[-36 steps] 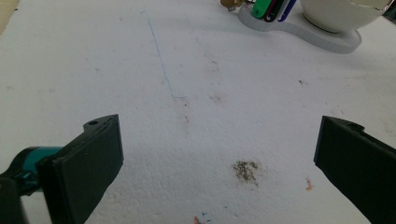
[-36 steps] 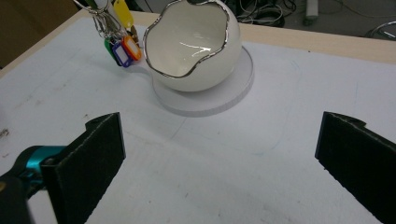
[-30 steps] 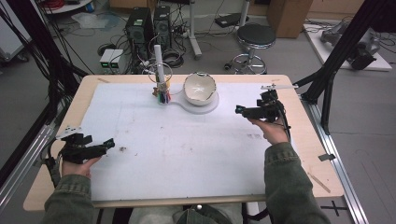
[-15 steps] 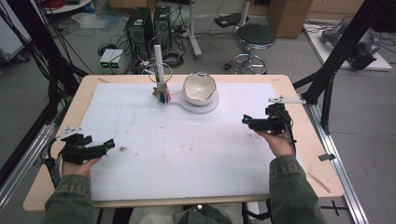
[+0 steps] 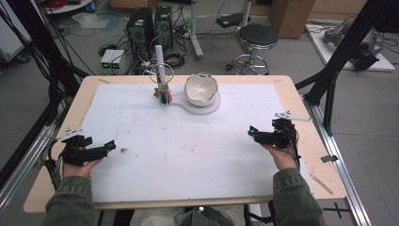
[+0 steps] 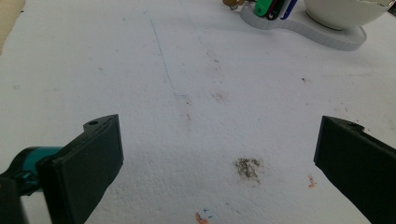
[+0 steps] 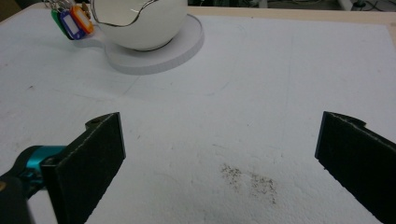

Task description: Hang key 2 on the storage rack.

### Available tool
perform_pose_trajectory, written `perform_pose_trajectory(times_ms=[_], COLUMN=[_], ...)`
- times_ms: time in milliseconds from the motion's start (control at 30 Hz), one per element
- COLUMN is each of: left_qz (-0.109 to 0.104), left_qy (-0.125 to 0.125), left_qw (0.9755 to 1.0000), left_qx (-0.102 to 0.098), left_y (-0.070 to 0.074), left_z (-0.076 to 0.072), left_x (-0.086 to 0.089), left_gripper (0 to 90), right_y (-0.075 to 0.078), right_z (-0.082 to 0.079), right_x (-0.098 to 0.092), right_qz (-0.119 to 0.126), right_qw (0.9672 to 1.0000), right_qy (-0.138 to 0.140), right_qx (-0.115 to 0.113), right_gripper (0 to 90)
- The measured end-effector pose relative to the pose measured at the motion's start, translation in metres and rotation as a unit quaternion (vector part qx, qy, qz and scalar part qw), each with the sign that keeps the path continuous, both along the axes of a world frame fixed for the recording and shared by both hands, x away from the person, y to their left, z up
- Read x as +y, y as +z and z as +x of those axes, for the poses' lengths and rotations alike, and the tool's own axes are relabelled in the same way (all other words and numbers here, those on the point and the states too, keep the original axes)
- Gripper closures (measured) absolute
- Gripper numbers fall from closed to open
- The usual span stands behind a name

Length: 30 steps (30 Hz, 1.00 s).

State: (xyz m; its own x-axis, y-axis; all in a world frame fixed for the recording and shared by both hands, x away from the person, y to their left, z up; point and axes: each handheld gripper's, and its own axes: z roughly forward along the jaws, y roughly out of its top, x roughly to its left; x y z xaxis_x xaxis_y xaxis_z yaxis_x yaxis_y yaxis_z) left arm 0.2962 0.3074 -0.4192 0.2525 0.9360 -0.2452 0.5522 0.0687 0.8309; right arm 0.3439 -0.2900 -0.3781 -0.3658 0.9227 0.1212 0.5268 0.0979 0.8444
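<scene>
Your right tongs (image 5: 256,135) have drawn back from the far right of the surface (image 5: 291,89) toward its near edge since a second ago; your left tongs (image 5: 106,147) have stayed by the near left edge. A white, grainy foam-like sheet (image 5: 188,150), stained with dark smudges, covers the wooden surface; at its far edge, near the middle, a glossy white bowl (image 5: 201,88) with a jagged, broken-looking rim sits on a flat white rounded base (image 5: 207,104); just beside it hang coloured plastic key tags (image 5: 163,97) under a white upright post (image 5: 160,61). Both tongs lie low over the sheet, pointing inward, jaws spread wide and empty, your hands cupping them from below.
</scene>
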Motion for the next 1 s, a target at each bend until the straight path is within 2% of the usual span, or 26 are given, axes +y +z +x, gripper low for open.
perform_pose_trajectory(times_ms=[333,700,1000], left_qz=[0.001,0.005,0.006], left_qy=[0.001,0.000,-0.001], left_qw=[1.0000,1.0000,1.0000], left_qx=[-0.001,0.000,0.000], left_y=[0.000,0.000,0.000], left_z=[-0.001,-0.001,0.000], left_x=[0.000,-0.001,-0.001], left_gripper=[1.7,1.7,1.7], right_y=[-0.009,-0.026,-0.021], right_z=[-0.012,-0.025,-0.030], right_x=[-0.007,-0.012,-0.015], right_qz=[-0.013,-0.009,0.003], right_qw=[0.9998,0.9992,0.9982], right_qy=[-0.007,-0.023,-0.027], right_qx=[-0.011,-0.032,-0.054], right_gripper=[0.5,0.5,0.5])
